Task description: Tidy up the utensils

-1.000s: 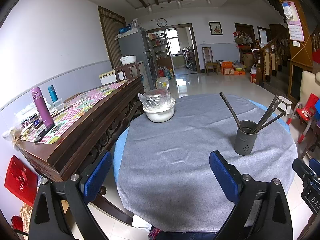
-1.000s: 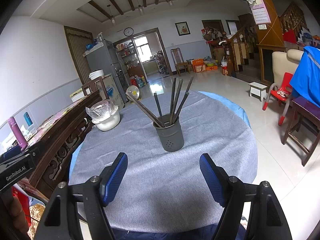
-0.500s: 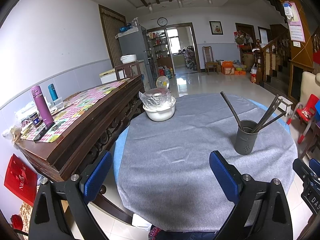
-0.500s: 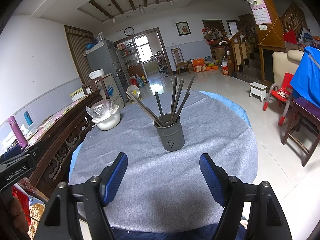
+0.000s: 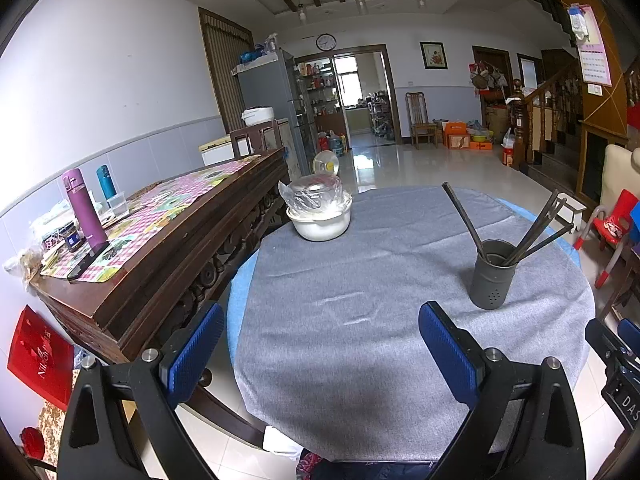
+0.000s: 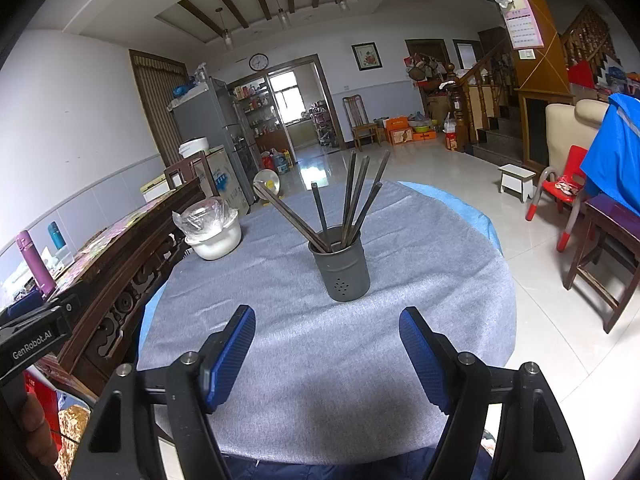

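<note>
Right wrist view: right gripper jaws spread wide, nothing between blue pads, hovering over near edge of round table with grey cloth. Grey perforated utensil holder upright at 12 o'clock from gripper, apart from it; dark chopsticks standing inside, fanned out. White lidded pot under plastic wrap at 10 o'clock, near carved wooden sideboard.

Left wrist view: left gripper jaws apart, empty. Holder at 2 o'clock, pot at 12 o'clock. Purple flask on sideboard, 10 o'clock.
</note>
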